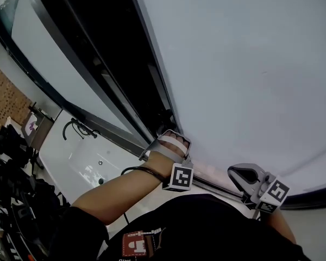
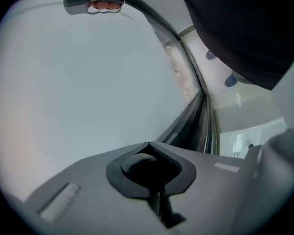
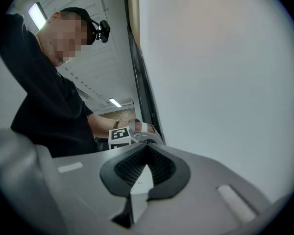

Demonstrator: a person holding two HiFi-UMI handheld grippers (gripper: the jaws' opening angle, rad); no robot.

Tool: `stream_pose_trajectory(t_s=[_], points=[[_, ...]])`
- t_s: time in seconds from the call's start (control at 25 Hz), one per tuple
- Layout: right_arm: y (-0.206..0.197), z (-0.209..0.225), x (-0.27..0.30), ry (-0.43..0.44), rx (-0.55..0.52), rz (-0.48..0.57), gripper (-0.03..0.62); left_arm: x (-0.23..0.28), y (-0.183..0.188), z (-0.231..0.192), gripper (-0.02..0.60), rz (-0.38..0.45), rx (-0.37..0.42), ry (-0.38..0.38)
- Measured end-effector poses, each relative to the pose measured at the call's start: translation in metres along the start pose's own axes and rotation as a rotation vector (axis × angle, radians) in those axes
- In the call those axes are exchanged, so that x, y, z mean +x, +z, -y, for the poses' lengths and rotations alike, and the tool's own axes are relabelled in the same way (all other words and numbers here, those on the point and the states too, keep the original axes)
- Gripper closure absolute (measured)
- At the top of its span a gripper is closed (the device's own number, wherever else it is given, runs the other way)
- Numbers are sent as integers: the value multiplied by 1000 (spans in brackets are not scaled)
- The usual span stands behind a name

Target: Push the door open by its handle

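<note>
The door (image 1: 244, 64) is a broad, pale, plain panel that fills most of the head view, with a dark frame (image 1: 125, 80) running along its left edge. No handle can be made out on it in any view. The left hand-held gripper (image 2: 147, 145) is clenched: in its own view the two jaws meet at their tips with nothing clearly held between them, and the door panel (image 2: 78, 82) spreads close in front of and above those tips. In the head view the left hand (image 1: 171, 144) sits right at the door's edge where panel and frame meet, with its marker cube (image 1: 179, 177) just below the wrist. Whether the jaw tips touch the panel cannot be told. The right hand-held gripper (image 3: 147, 148) is also clenched and empty, its jaws closed to a point. It sits lower and to the right, near the bottom of the door (image 3: 225, 72) and apart from the left one. Its view looks up along the panel.
</note>
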State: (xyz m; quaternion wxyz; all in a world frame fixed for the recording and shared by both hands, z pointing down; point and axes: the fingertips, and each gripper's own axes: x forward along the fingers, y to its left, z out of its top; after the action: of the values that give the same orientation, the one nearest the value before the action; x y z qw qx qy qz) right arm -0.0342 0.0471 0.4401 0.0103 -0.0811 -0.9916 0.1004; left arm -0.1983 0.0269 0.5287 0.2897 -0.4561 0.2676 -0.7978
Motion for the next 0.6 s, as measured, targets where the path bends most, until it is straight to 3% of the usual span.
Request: stream_pose_trajectory(t_s=[0.16, 0.32, 0.48, 0.6], points=[[0, 5, -6, 19, 2, -1, 594, 18, -4, -16, 580, -2, 1, 24], [6, 13, -20, 18, -14, -7, 594, 42, -14, -31, 580, -32, 68, 35], [7, 18, -39, 15, -33, -13, 594, 63, -14, -41, 580, -8, 87, 12], [14, 26, -59, 10, -47, -28, 594, 80, -14, -64, 580, 11, 100, 41]])
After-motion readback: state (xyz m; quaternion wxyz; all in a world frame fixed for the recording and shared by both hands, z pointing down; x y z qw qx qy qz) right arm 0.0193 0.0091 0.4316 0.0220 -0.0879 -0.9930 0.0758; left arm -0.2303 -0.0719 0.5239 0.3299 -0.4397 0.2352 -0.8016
